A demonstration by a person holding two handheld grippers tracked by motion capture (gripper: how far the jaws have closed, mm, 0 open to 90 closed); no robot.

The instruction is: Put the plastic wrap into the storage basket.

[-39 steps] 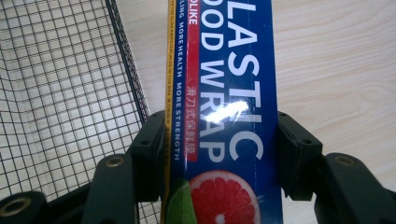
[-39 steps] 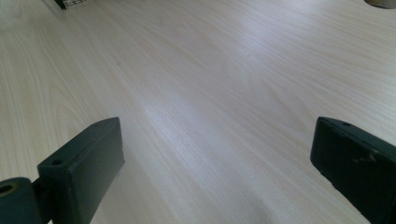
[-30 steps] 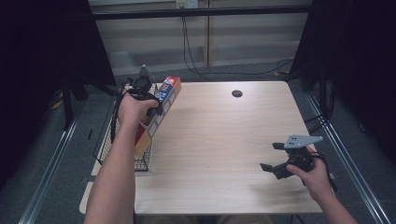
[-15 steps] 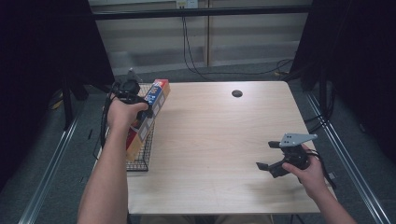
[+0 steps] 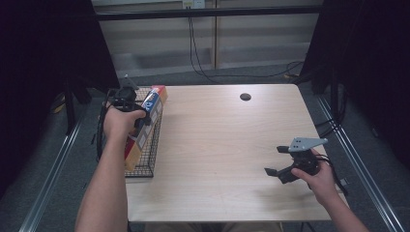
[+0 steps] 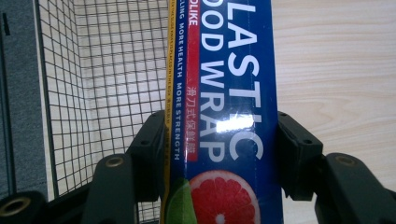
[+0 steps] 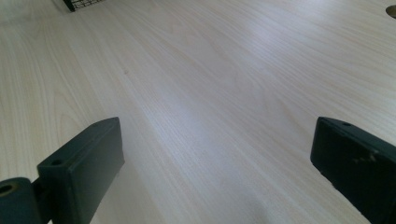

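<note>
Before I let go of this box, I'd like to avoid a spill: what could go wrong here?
The plastic wrap box is long and leans on the wire basket's rim, one end poking out; released by the left gripper, it might tip onto the table. The jaws grip only its narrow sides, so it could slip.

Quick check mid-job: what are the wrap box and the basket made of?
The plastic wrap box looks like glossy printed cardboard; a glare patch shows on its blue face. The basket looks like thin black wire mesh, probably coated metal, with the table visible through its grid.
</note>
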